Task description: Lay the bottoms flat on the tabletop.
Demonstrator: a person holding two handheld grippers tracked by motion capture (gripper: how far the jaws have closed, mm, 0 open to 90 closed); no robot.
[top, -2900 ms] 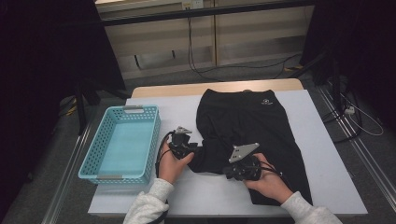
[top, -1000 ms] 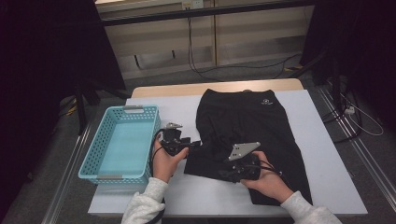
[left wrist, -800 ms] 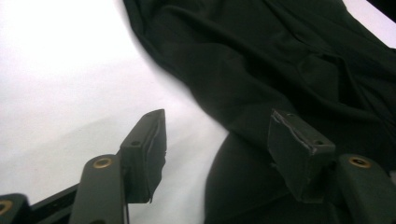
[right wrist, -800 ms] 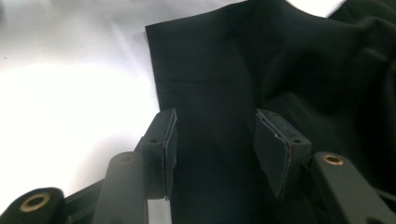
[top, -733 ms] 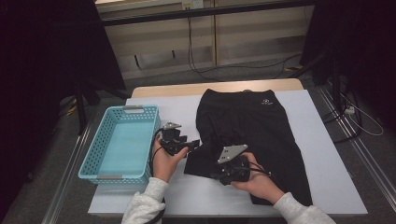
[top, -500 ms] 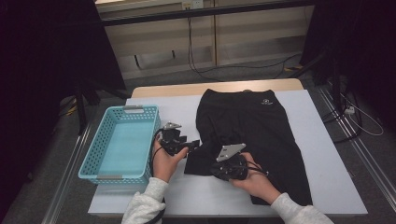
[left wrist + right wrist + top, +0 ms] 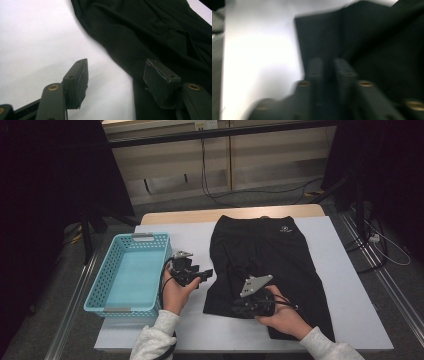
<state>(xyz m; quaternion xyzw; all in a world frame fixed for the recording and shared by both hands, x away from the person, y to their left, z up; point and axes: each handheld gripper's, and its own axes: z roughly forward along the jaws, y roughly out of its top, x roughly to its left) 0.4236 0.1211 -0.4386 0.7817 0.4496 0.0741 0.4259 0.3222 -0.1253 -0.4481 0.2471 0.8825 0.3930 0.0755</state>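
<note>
A black garment (image 7: 270,255), shorts by the look of it, lies flat on the white table (image 7: 350,285). My left gripper (image 7: 207,272) hovers just off the garment's left edge. Its jaws stand wide apart with nothing between them. In the left gripper view that gripper (image 7: 120,70) straddles the edge where the black garment (image 7: 150,32) meets the table (image 7: 37,37). My right gripper (image 7: 235,310) sits over the garment's near left corner. The right gripper view is blurred; there the right gripper (image 7: 328,63) has its jaws close together over the garment (image 7: 374,50).
A light blue plastic basket (image 7: 127,310) with nothing in it stands at the table's left side, close to my left hand. Bare table lies right of the garment and along the near edge. Cables run over the floor beyond the table.
My right gripper has slid left across the garment toward its near left corner. My left gripper lifted off the garment earlier and has held still over the last second.
</note>
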